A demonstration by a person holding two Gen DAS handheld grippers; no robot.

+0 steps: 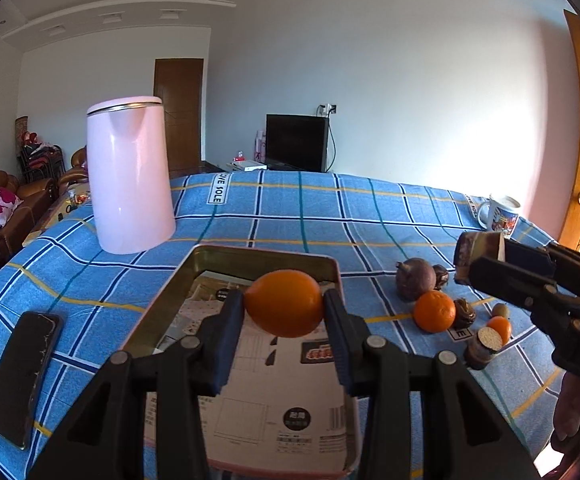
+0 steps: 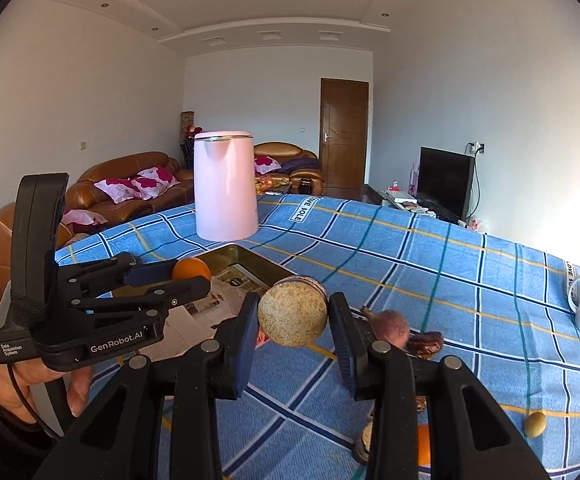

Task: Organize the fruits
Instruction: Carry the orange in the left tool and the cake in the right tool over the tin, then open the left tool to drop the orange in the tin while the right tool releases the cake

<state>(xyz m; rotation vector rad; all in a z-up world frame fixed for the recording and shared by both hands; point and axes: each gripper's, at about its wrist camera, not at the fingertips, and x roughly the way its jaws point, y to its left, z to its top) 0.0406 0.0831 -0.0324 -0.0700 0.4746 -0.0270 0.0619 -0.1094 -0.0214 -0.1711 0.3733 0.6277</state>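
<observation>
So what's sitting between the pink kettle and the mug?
Nothing: bare blue checked cloth between pink kettle and mug, seen in the left wrist view.

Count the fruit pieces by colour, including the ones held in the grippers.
Orange fruits: 3
Pale-faced cut cylinders: 2
Purple-brown round fruit: 1
Small dark shrivelled pieces: 2
Olive-green small fruit: 1
Total: 9

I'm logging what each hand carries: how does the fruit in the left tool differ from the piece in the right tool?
The orange in the left tool is whole, smooth and bright; the cut fruit piece in the right tool is a brown-skinned stub showing a pale, grainy cut face. The orange hangs over the metal tray, the cut piece over the blue checked cloth. Both are clamped at their sides, off the table.
</observation>
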